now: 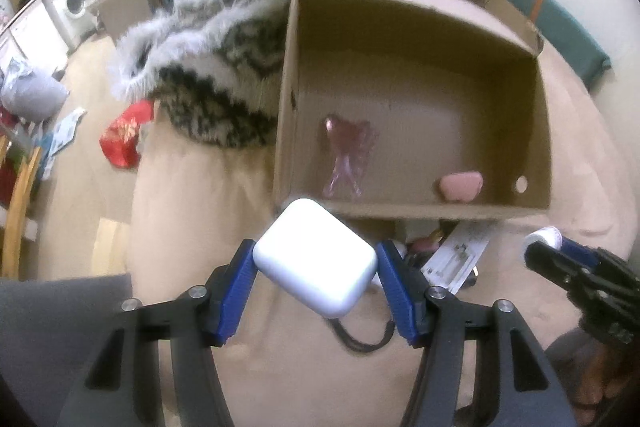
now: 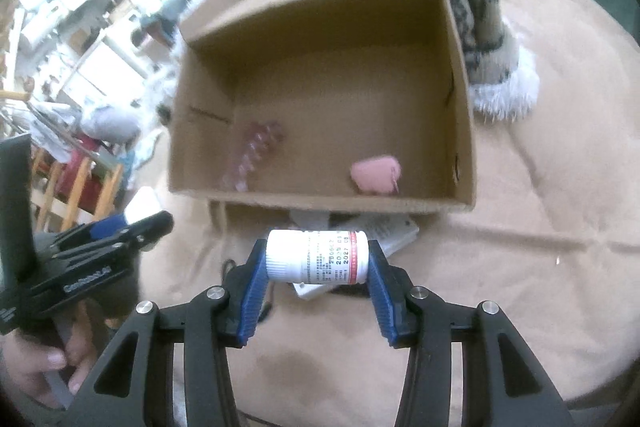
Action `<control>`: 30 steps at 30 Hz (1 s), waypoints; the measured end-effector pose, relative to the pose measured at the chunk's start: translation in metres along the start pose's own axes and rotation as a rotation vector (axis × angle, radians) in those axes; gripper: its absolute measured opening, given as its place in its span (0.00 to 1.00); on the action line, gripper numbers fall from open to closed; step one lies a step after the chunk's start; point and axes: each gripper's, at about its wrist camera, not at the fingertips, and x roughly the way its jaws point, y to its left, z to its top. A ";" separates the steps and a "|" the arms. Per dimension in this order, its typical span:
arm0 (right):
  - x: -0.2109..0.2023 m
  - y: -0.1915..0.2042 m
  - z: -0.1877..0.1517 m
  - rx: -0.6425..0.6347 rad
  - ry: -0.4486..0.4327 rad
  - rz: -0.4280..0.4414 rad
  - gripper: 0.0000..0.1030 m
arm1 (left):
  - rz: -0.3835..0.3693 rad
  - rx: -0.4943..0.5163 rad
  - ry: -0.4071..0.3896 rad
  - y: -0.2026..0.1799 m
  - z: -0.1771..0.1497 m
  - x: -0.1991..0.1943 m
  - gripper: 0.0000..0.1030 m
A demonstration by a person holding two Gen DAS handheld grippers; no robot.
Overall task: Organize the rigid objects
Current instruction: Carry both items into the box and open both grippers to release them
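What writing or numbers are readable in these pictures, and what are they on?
"2025" and "2027 08": dates printed on the white bottle held in the right gripper; its other print is too blurred.
Left gripper body lettering: blurred.
Paper sheet print: too small.

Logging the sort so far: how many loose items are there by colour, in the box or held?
Pink, in the brown cardboard box: 2 (translucent pink plastic piece, soft pink rounded lump)
White, held: 2 (white rounded plastic case, white cylindrical pill bottle)
Total: 4
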 end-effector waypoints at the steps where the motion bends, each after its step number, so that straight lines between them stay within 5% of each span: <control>1: -0.004 -0.001 0.003 0.001 -0.013 0.005 0.48 | -0.002 0.005 -0.008 -0.002 0.004 -0.003 0.56; 9: -0.015 0.001 0.045 -0.034 -0.091 0.005 0.48 | -0.008 0.060 -0.057 -0.021 0.048 -0.009 0.56; 19: 0.023 0.001 0.090 -0.074 -0.107 -0.015 0.48 | -0.003 0.100 -0.077 -0.040 0.089 0.028 0.56; 30: 0.078 -0.025 0.085 -0.041 0.008 -0.067 0.48 | -0.036 0.113 0.003 -0.051 0.084 0.083 0.56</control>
